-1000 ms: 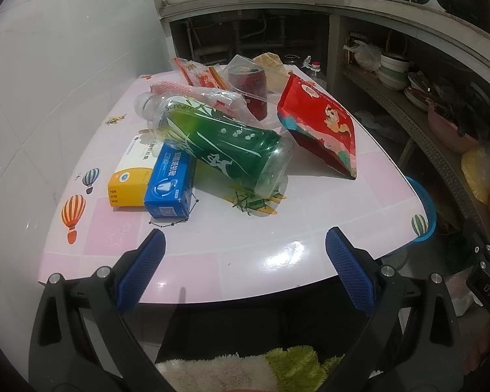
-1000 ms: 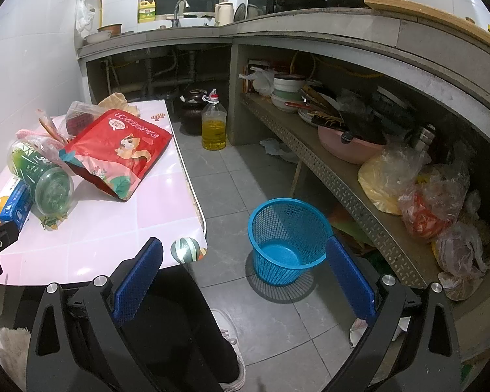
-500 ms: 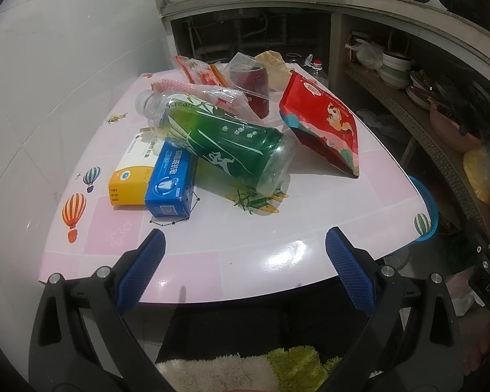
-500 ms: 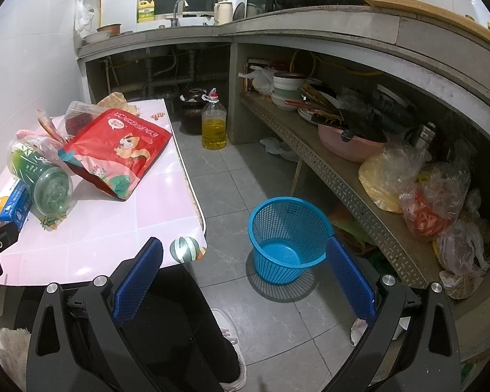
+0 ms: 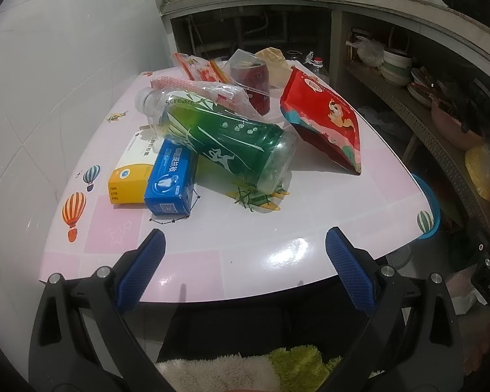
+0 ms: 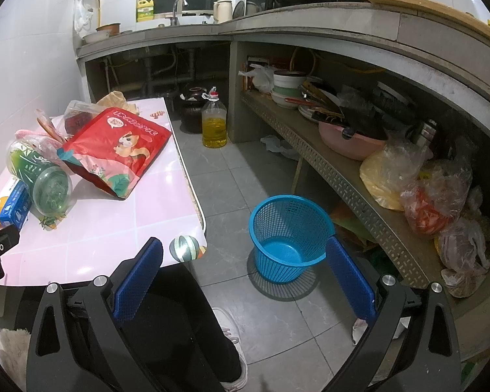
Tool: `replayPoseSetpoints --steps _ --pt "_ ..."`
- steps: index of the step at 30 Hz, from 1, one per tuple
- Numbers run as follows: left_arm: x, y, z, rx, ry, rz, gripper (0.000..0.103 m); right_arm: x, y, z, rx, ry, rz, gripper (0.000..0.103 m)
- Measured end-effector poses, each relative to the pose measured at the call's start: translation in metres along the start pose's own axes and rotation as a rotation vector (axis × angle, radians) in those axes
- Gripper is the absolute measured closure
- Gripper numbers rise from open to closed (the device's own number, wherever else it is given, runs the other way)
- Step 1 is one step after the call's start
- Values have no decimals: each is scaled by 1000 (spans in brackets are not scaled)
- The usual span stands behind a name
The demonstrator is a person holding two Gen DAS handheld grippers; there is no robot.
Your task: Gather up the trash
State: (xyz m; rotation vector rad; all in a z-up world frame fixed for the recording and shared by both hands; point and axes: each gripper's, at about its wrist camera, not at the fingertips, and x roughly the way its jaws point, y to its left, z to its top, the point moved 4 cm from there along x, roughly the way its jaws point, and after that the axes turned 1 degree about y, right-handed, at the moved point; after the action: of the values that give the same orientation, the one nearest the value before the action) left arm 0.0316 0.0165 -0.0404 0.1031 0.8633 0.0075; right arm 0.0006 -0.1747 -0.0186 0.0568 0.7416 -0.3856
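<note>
the left gripper (image 5: 243,271) hangs at the near edge of the pink table (image 5: 212,228), fingers spread wide and empty. the right gripper (image 6: 243,277) is likewise wide apart, holding nothing, over the tiled floor. the blue mesh basket (image 6: 289,228) stands on the floor beside the table with nothing inside. the trash lies on the table: a green bottle (image 5: 225,140) on its side resting on a blue box (image 5: 173,176), a yellow box (image 5: 130,170) touching that, and a red snack bag (image 5: 323,121).
</note>
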Motion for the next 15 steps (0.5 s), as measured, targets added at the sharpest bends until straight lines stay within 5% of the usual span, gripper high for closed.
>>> replayPoseSetpoints --steps 8,15 --pt "3 2 3 15 7 -29 8 7 -5 -5 12 8 5 6" --pt "10 14 19 23 -35 -90 8 22 2 22 57 24 116 6"
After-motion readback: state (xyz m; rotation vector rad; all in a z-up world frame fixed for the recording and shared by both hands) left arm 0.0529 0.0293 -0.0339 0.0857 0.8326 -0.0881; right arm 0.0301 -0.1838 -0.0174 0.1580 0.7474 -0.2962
